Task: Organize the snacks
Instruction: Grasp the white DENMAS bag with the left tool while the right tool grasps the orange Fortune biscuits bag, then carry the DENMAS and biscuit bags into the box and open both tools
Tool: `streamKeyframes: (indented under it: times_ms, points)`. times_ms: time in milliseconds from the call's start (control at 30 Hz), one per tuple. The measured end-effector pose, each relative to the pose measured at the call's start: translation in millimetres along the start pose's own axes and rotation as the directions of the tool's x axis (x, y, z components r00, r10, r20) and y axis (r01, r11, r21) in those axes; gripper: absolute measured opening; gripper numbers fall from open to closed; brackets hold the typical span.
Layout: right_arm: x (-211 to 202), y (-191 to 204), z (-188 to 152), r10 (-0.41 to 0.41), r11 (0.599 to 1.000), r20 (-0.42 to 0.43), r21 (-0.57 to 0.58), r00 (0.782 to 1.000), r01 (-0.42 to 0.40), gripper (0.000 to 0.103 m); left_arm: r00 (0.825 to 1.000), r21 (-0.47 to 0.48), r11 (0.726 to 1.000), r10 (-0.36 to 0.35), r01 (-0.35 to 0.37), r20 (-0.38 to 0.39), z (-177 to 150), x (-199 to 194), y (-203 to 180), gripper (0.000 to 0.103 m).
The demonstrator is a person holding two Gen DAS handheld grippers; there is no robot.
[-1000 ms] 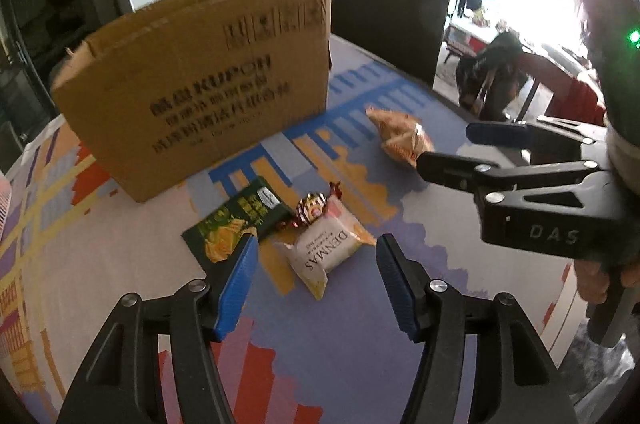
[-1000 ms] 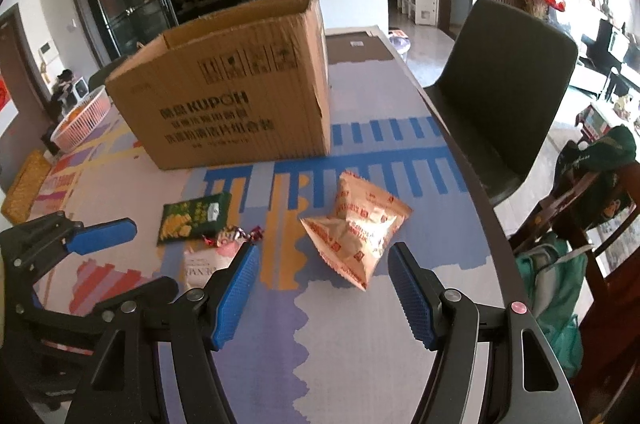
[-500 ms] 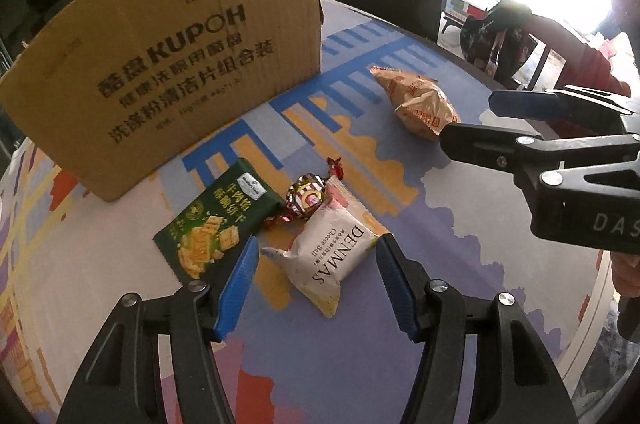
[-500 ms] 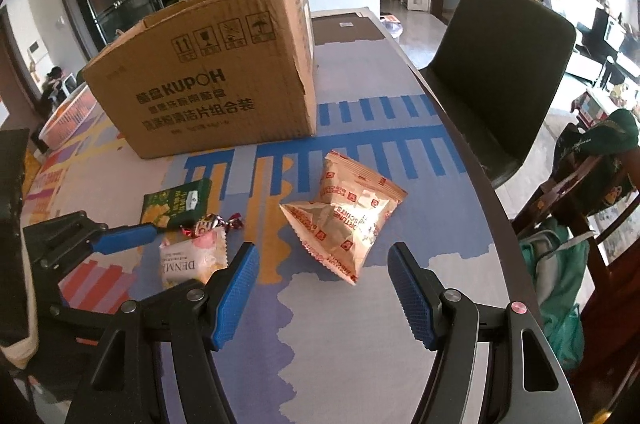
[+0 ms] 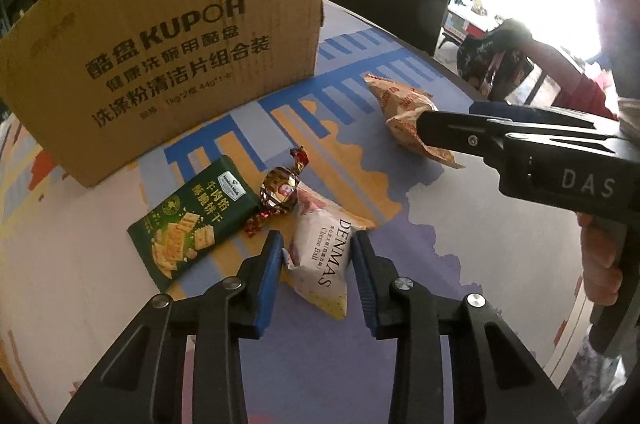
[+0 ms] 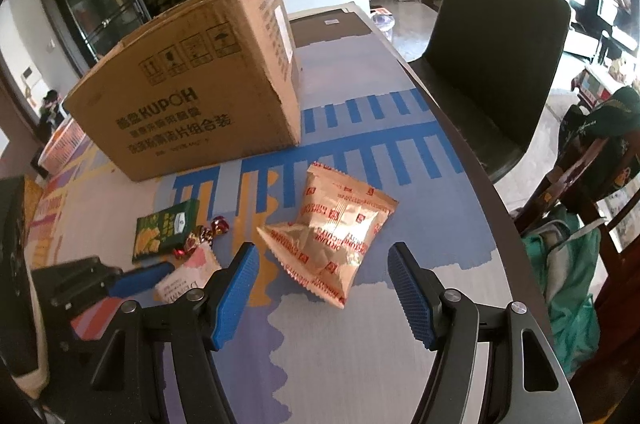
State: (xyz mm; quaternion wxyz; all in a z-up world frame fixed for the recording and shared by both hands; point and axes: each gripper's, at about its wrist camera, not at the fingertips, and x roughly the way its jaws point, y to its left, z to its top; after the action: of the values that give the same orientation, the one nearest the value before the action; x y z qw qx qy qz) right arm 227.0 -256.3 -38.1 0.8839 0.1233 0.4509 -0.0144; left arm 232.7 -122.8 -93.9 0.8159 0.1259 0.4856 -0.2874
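Observation:
A white DENMAS packet [image 5: 324,256] lies on the patterned table between the blue pads of my left gripper [image 5: 316,256], whose jaws stand close on both sides of it, just short of a firm grip. A green cracker packet [image 5: 192,220] and a foil candy [image 5: 280,189] lie just beyond. An orange foil snack bag [image 6: 336,236] lies ahead of my right gripper [image 6: 324,268], which is open and empty. The cardboard box [image 5: 160,43] stands behind the snacks. The DENMAS packet also shows in the right wrist view [image 6: 186,278].
A dark chair [image 6: 492,63] stands at the table's right edge [image 6: 472,159]. A green bag [image 6: 568,264] and a wooden chair lie beyond that edge. A pink basket [image 6: 60,143] sits far left behind the box.
My left gripper moved forward and down onto the DENMAS packet and its jaws narrowed around it. My right gripper moved closer to the orange bag, still open.

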Motion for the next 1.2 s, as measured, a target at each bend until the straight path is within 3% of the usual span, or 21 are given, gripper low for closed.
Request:
streamKeyframes:
  times_ms: [267, 567, 767, 1033, 1200]
  points:
    - [5, -5, 6, 0.005, 0.999, 0.007, 0.048, 1.000, -0.005, 0.068, 1.000, -0.077, 0.997, -0.013, 0.015, 0.027, -2, -7, 3, 0.031]
    - [23, -15, 19, -0.010, 0.993, -0.008, 0.116, 1.000, 0.011, 0.068, 0.989, -0.109, 0.992, 0.082, -0.068, 0.125, 19, -30, 7, 0.031]
    - [37, -21, 20, 0.006, 0.990, -0.043, 0.143, 0.999, 0.000, 0.067, 0.985, -0.156, 0.986, 0.087, -0.064, 0.147, 30, -34, 11, 0.031]
    - [43, -13, 16, 0.028, 0.994, -0.069, 0.104, 0.997, -0.020, 0.048, 0.985, -0.202, 0.978, 0.087, -0.055, 0.152, 29, -37, 18, 0.031]
    - [30, -6, 16, 0.016, 0.997, -0.036, 0.074, 0.999, -0.013, 0.048, 0.982, -0.231, 0.972, 0.087, -0.046, 0.167, 27, -45, 22, 0.031]
